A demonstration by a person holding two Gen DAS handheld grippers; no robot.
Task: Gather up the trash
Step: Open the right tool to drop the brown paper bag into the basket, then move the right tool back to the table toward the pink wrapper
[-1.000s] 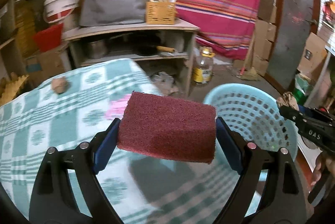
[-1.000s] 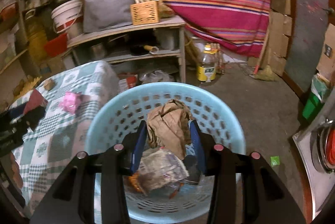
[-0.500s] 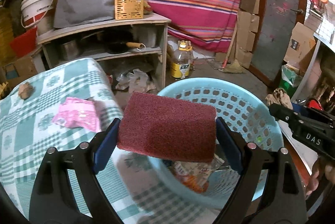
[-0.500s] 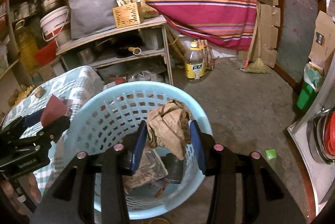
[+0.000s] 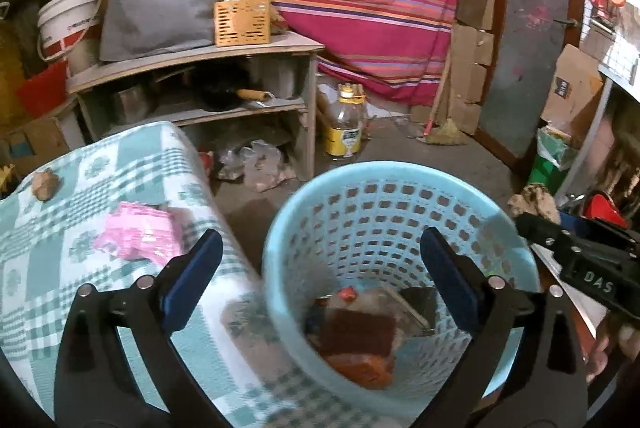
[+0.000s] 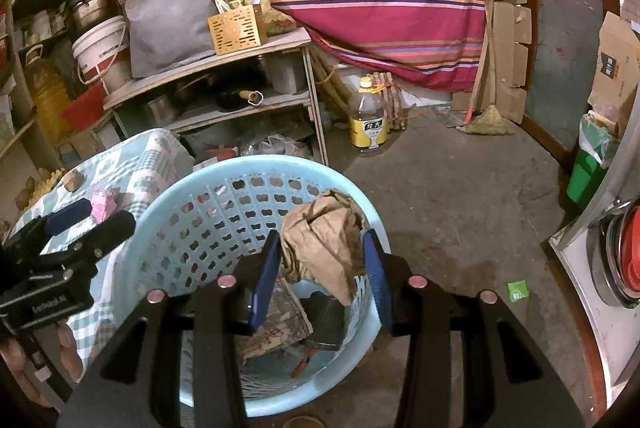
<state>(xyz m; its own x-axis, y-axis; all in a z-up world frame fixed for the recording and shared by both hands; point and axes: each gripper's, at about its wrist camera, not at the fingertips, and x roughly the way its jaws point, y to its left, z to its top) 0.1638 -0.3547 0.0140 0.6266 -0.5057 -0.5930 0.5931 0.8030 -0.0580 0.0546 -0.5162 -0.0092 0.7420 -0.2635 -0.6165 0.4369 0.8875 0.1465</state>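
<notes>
A light blue perforated basket (image 5: 384,196) (image 6: 208,204) stands on the floor beside the table. My left gripper (image 5: 320,256) hovers over its rim, jaws opening, nothing between them. The dark red scouring pad (image 5: 356,334) lies inside the basket on other rubbish. My right gripper (image 6: 322,248) is shut on a crumpled brown paper (image 6: 320,248) above the basket. On the checked tablecloth (image 5: 100,188) lie a pink wrapper (image 5: 138,234) (image 6: 102,204) and a small brown lump (image 5: 46,184).
A wooden shelf unit (image 5: 192,56) with pots and a slotted wooden box stands behind the table. A yellow-labelled bottle (image 6: 368,120) and a broom (image 6: 488,116) are on the concrete floor. A small green scrap (image 6: 517,291) lies at the right.
The left jaws have spread and the red scouring pad has dropped from them into the basket. Both grippers shifted toward the basket earlier; the right still holds the brown paper.
</notes>
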